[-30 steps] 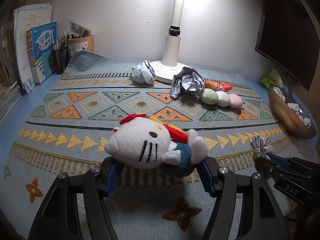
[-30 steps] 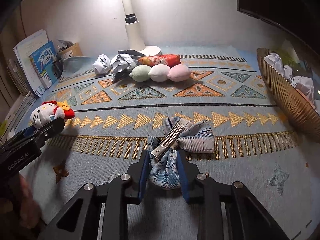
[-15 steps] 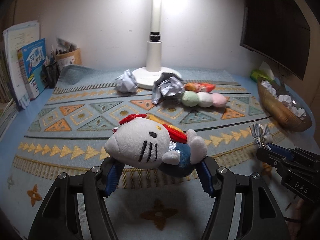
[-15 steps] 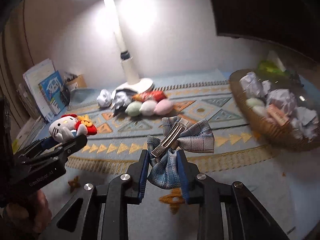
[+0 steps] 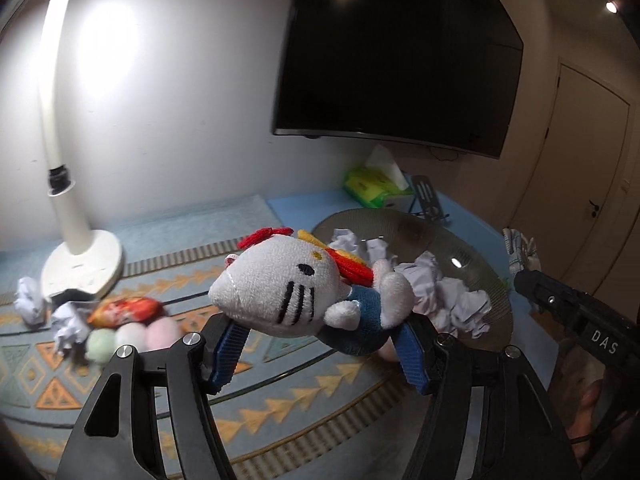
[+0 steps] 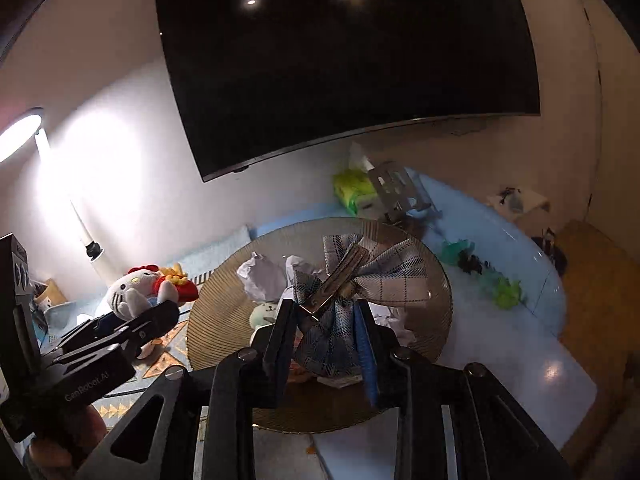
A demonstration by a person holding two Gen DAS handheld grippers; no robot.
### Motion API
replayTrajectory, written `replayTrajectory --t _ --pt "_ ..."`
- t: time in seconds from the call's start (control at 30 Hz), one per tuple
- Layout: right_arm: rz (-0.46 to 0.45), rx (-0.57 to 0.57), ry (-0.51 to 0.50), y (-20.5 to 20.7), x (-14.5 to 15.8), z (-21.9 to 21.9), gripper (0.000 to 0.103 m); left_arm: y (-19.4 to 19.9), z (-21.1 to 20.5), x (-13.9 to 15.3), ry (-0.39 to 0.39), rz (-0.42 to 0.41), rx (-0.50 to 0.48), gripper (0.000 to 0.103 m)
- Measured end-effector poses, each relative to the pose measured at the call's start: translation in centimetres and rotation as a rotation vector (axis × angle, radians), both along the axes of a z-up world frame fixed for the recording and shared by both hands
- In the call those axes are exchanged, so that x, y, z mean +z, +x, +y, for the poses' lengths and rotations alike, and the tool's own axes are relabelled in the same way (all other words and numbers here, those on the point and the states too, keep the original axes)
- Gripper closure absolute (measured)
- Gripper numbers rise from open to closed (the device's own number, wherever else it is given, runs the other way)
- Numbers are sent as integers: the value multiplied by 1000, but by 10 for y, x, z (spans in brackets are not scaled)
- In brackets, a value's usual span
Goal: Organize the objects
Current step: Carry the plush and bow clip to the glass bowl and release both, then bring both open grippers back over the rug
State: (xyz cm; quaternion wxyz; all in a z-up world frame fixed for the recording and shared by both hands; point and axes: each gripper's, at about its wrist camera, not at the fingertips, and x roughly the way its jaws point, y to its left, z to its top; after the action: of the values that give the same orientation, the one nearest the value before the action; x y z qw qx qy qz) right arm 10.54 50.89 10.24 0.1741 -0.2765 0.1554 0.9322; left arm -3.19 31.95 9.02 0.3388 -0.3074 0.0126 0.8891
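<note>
My left gripper point(image 5: 320, 352) is shut on a white cat plush point(image 5: 288, 292) with a red bow and blue body, held in the air just left of the round ribbed bowl point(image 5: 496, 292). My right gripper point(image 6: 326, 340) is shut on a blue plaid bow hair clip point(image 6: 352, 280), held above the same bowl point(image 6: 212, 312). Crumpled paper balls point(image 6: 260, 276) and a small pale plush lie in the bowl. In the right wrist view the left gripper point(image 6: 132, 324) with the plush point(image 6: 132, 292) shows at the left.
A white desk lamp point(image 5: 76, 256) stands on the patterned mat point(image 5: 280, 408), with crumpled paper point(image 5: 68, 328), a red snack packet point(image 5: 124, 308) and pastel plush balls point(image 5: 132, 336) near its base. A green tissue pack point(image 5: 372, 188), a metal stand point(image 6: 396, 188) and a wall-mounted screen point(image 5: 396, 52) lie behind the bowl.
Both grippers have risen and swung right, from over the mat to the bowl, each still holding its object. The views now look toward the screen and the right end of the table.
</note>
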Motion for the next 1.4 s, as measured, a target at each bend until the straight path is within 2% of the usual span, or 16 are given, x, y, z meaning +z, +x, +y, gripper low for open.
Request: replayTrajectory --t 0.13,0.2,0.27,0.3,0.33,0.4,0.63,0.77,0.83,0.87,0.93,1.0,1.1,1.17,1.27,1.4 --pt "-15 25 12 -10 -8 4 72 -7 39 -13 -10 -26 -68 40" --pt "-59 42 29 -15 -15 3 51 -10 50 -20 -20 -30 -95 39" --pt "-60 40 21 -13 -18 3 48 -11 55 -25 -35 -36 -110 30" --pt "-53 45 11 -10 -19 4 48 -10 54 -26 -42 -37 -104 17" --pt "-47 44 2 -7 -19 4 48 -9 50 -26 -40 -29 -84 11" --pt "-32 43 -7 2 -17 2 48 -5 39 -23 -29 -19 -76 7" --pt "-21 143 5 22 -9 -36 47 15 -35 -7 33 -27 10 5" --pt "-13 224 5 22 -12 -83 33 35 -90 -4 56 -4 99 2" --pt "7 269 -49 20 -24 -109 24 46 -119 -6 28 52 160 1" --pt "17 283 -81 18 -35 -124 17 51 -133 -9 -13 95 202 1" --pt "-25 320 -117 4 -60 -155 16 55 -156 -25 -127 156 294 1" --pt "-79 357 -121 -10 -79 -183 16 54 -187 -42 -179 122 374 1" --pt "-138 360 -151 -22 -96 -210 16 55 -233 -56 -139 47 445 1" --pt "-148 372 -158 -24 -104 -220 16 57 -250 -62 -164 38 484 1" --pt "-173 352 -109 -32 -107 -225 16 61 -261 -71 -168 13 482 1" --pt "-191 363 -125 -41 -113 -224 5 62 -258 -79 -178 -6 471 1"
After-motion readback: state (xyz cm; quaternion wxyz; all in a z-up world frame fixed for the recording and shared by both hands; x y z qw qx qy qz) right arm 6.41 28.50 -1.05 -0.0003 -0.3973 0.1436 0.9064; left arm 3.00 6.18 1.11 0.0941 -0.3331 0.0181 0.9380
